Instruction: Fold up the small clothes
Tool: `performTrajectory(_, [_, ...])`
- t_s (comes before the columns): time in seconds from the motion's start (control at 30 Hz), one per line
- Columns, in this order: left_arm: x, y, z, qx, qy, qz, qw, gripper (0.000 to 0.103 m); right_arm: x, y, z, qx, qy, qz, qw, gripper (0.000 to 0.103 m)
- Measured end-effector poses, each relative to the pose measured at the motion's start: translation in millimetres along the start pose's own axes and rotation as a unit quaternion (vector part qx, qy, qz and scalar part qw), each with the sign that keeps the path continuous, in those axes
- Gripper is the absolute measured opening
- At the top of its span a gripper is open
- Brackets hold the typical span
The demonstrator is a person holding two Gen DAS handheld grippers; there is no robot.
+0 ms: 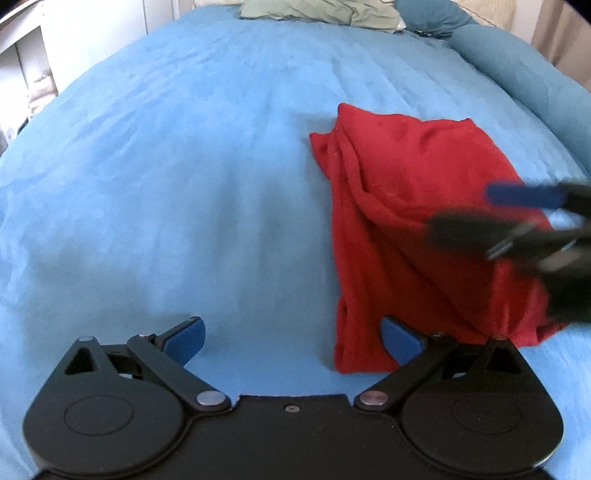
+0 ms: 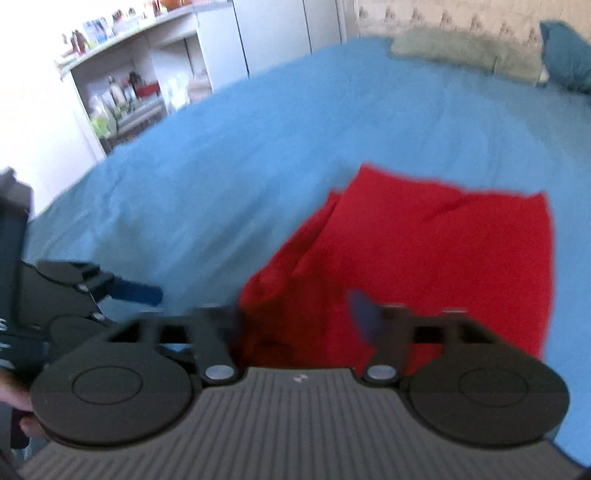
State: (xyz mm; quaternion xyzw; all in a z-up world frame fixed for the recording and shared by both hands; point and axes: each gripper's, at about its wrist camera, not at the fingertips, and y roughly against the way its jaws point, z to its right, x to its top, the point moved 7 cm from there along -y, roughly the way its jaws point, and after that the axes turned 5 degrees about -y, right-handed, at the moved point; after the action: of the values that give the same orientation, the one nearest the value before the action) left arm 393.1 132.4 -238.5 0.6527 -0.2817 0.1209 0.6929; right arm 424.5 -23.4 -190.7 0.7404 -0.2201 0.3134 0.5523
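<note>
A red garment (image 1: 413, 221) lies partly folded on the blue bed cover (image 1: 184, 166), right of centre in the left wrist view. My left gripper (image 1: 291, 339) is open and empty, just above the cover, its right pad (image 1: 400, 338) at the garment's near left edge. My right gripper (image 1: 480, 210) comes in blurred from the right above the garment, jaws apart. In the right wrist view the garment (image 2: 443, 251) lies ahead and my right gripper (image 2: 295, 317) hovers open over its near edge. My left gripper (image 2: 140, 291) shows at the left.
A green-grey pillow (image 1: 321, 11) and a teal bolster (image 1: 517, 66) lie at the bed's far end. White shelves with bottles (image 2: 125, 96) stand to the left of the bed. Blue cover stretches left of the garment.
</note>
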Motion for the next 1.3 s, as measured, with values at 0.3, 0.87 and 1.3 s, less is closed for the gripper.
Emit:
performTrajectory(0.3, [4.1, 36.4, 49.2, -0.082, -0.033, 0.024, 0.9958, 0.102, -13.5, 102.2, 68.8, -0.066, -0.047, 0.064, 0.995, 0.100])
performTrajectory(0.87, [24.3, 14.0, 46.5, -0.069, 0.015, 0.034, 0.9969, 0.087, -94.5, 68.4, 92.6, -0.146, -0.003, -0.014, 0.989, 0.040])
performTrajectory(1.3, [4.2, -10.7, 37.8, -0.025, -0.006, 0.008, 0.9996, 0.088, -112.6, 60.3, 98.7, -0.129, -0.023, -0.004, 0.991, 0.025])
